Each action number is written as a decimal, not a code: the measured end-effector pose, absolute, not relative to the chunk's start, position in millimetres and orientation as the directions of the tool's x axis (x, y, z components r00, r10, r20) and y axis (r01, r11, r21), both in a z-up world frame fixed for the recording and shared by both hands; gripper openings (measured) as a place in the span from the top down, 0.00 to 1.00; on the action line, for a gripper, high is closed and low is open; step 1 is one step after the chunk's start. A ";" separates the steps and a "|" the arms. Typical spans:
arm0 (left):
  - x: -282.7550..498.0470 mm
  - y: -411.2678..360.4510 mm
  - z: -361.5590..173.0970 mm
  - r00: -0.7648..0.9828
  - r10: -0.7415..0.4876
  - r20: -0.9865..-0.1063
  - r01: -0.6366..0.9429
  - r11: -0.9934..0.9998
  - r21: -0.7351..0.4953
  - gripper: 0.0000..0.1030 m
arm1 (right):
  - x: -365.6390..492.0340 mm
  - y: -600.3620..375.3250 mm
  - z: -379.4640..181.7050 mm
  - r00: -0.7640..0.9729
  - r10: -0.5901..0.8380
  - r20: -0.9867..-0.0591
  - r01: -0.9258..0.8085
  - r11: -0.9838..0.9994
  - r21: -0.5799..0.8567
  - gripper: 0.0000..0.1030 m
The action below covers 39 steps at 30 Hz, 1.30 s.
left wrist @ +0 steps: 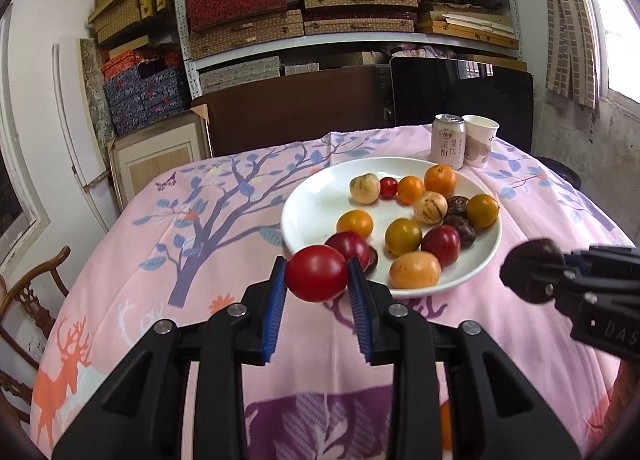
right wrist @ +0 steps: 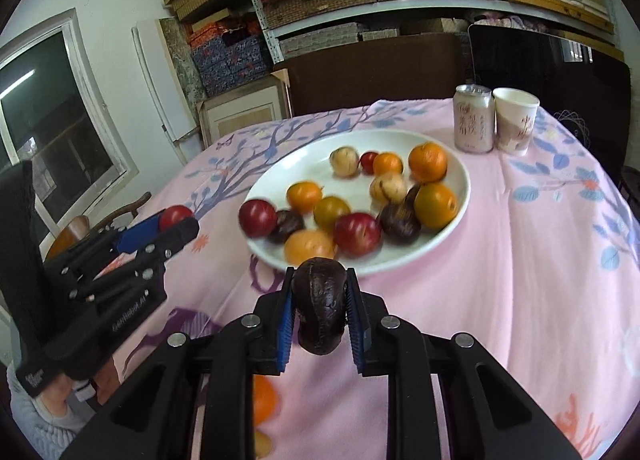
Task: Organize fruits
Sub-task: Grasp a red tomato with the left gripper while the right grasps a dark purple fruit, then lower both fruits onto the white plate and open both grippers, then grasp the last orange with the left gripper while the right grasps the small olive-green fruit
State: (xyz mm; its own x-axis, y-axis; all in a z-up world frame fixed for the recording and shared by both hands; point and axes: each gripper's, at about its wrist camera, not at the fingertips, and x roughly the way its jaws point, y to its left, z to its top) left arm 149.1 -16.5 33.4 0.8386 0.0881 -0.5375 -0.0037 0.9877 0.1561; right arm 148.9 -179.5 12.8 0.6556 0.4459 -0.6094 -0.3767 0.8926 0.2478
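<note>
A white plate (left wrist: 316, 200) on the pink tablecloth holds several fruits: red, orange, yellow, pale striped and dark purple ones. My left gripper (left wrist: 317, 274) is shut on a red fruit (left wrist: 317, 273) just in front of the plate's near rim, above the cloth. My right gripper (right wrist: 320, 300) is shut on a dark purple wrinkled fruit (right wrist: 320, 304), held near the plate's (right wrist: 400, 264) front edge. The right gripper also shows at the right of the left wrist view (left wrist: 532, 272); the left gripper shows at the left of the right wrist view (right wrist: 176, 226).
A drink can (left wrist: 448, 142) and a paper cup (left wrist: 482, 140) stand behind the plate. An orange fruit (right wrist: 264, 400) lies on the cloth below my right gripper. A wooden chair (left wrist: 36, 292) stands at the table's left. Shelves of boxes fill the back wall.
</note>
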 end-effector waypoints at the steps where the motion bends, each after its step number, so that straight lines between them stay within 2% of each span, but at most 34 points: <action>1: 154.6 -19.6 34.0 0.840 0.092 -0.534 -0.001 0.986 0.168 0.71 | 156.3 -179.6 16.2 0.663 0.434 -0.610 -0.370 0.898 0.237 0.77; 8: 204.5 -35.8 29.8 0.834 0.073 -0.547 0.029 0.984 0.175 0.70 | 206.9 -171.7 26.5 0.690 0.409 -0.597 -0.354 0.910 0.214 0.76; 9: 212.8 -37.6 27.6 0.835 0.074 -0.545 0.029 0.984 0.177 0.70 | 210.5 -168.5 24.6 0.696 0.399 -0.597 -0.353 0.914 0.199 0.71; 10: 219.8 -38.5 25.1 0.835 0.076 -0.544 0.025 0.984 0.175 0.64 | 214.0 -167.3 23.6 0.711 0.378 -0.593 -0.340 0.923 0.180 0.51; 11: 225.5 -38.4 22.5 0.833 0.082 -0.546 0.015 0.985 0.172 0.45 | 214.8 -167.8 22.3 0.731 0.355 -0.582 -0.321 0.933 0.165 0.40; 13: 229.2 -36.4 19.4 0.841 0.092 -0.534 -0.006 0.987 0.160 0.32 | 211.6 -171.0 19.5 0.741 0.353 -0.571 -0.321 0.933 0.161 0.41; 20: 208.3 -25.9 14.9 0.835 0.094 -0.543 -0.009 0.988 0.157 0.32 | 181.9 -186.0 9.3 0.708 0.390 -0.589 -0.333 0.920 0.209 0.41; 26: 174.2 -13.4 18.8 0.841 0.106 -0.530 -0.029 0.988 0.152 0.31 | 127.9 -194.2 -3.0 0.641 0.481 -0.598 -0.383 0.876 0.295 0.40; 31: 143.7 -9.7 24.8 0.852 0.106 -0.512 -0.036 0.989 0.145 0.28 | 82.1 -182.0 -10.2 0.578 0.551 -0.603 -0.467 0.828 0.310 0.36; 36: 124.6 -14.2 25.3 0.853 0.092 -0.514 -0.015 0.988 0.152 0.27 | 58.2 -151.0 -27.0 0.510 0.538 -0.671 -0.545 0.806 0.232 0.36; 37: 121.8 -15.6 24.3 0.851 0.088 -0.517 -0.008 0.988 0.155 0.27 | 57.2 -144.7 -29.7 0.500 0.526 -0.688 -0.554 0.805 0.213 0.41; 38: 118.7 -16.7 22.9 0.847 0.080 -0.526 0.004 0.988 0.156 0.27 | 58.4 -141.9 -32.3 0.489 0.518 -0.701 -0.556 0.805 0.207 0.64; 39: 115.3 -17.5 21.3 0.841 0.070 -0.537 0.016 0.988 0.154 0.27 | 61.0 -141.7 -36.1 0.479 0.506 -0.717 -0.546 0.812 0.208 0.71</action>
State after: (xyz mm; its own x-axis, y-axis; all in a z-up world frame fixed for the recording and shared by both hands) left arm 115.3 -17.5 21.3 0.8408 0.0701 -0.5369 0.0162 0.9879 0.1544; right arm 61.0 -141.7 -36.1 0.4791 0.5058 -0.7174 -0.5462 0.8116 0.2075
